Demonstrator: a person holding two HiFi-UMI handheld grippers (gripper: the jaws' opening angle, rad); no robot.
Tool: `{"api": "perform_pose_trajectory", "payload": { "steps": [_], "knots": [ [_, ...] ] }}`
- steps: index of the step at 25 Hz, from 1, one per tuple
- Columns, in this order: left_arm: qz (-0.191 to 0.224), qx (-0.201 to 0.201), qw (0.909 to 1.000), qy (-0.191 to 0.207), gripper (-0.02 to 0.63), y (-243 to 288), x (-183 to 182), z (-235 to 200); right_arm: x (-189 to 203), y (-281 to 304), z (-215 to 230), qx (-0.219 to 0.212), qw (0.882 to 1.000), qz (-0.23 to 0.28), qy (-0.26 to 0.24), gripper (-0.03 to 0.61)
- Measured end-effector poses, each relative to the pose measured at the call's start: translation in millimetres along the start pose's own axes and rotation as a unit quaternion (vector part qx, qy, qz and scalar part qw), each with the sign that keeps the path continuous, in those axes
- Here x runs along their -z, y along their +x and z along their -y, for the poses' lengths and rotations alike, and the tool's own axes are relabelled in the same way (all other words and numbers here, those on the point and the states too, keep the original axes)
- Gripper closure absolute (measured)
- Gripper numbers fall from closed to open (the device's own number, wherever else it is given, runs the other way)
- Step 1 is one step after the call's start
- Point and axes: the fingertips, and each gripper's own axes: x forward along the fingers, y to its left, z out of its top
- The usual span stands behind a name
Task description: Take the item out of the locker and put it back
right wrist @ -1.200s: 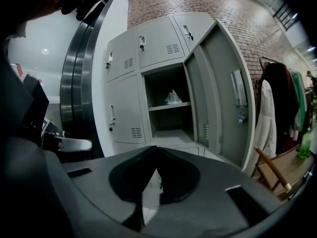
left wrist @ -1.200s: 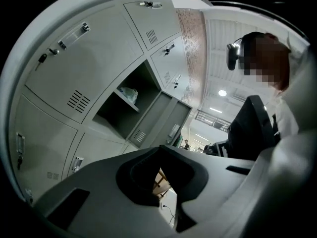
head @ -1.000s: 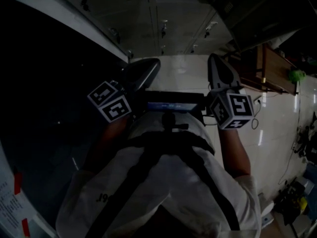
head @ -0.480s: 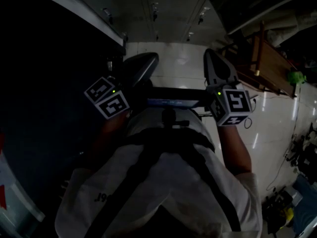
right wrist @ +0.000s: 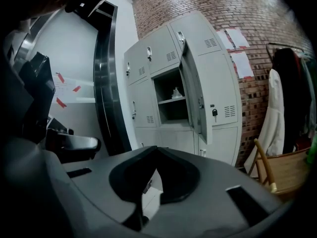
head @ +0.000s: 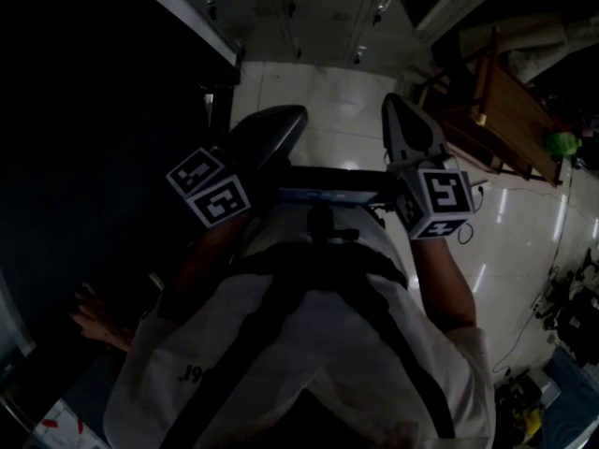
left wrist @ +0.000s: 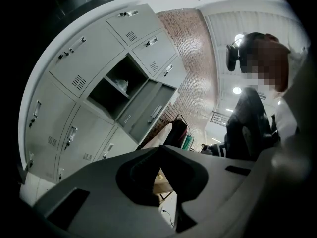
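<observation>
Left tongs (left wrist: 159, 150) and right tongs (right wrist: 156, 152) are pressed together since they're empty. Locker (right wrist: 164, 109) at my 12 o'clock hangs open, item (right wrist: 176, 92) sitting inside.

Open locker compartment (right wrist: 171, 100): one small pale item (right wrist: 176, 92) rests on its inner shelf (right wrist: 171, 99), toward the back. Pale glossy floor (head: 323, 96) carries a wooden chair (right wrist: 287, 170).

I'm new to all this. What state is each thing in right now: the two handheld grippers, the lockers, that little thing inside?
Left gripper: jaws together, nothing between them.
Right gripper: jaws together, nothing between them.
Locker door: swung open.
Item: resting on the shelf inside the open locker.
Neighbouring locker door: shut.
</observation>
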Motion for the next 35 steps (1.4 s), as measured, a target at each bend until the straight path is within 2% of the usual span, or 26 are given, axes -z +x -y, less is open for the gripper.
{"api": "perform_pose_trajectory", "payload": {
  "steps": [8,15,26,35],
  "knots": [
    [0.011,-0.017,0.9998,0.003,0.614,-10,17,23,5,-23,0,-0.015,1.000,0.006,-0.006,0.578],
    [0.012,-0.006,0.9999,-0.002,0.614,-17,17,25,6,-28,-9,-0.007,1.000,0.008,-0.005,0.578],
    [0.003,0.005,1.0000,-0.007,0.614,-42,-9,2,0,-7,-38,0.013,1.000,0.001,0.004,0.578],
    [-0.017,0.029,0.9994,-0.011,0.614,-46,-13,-10,2,1,-49,0.030,1.000,-0.001,0.003,0.578]
  ]
}}
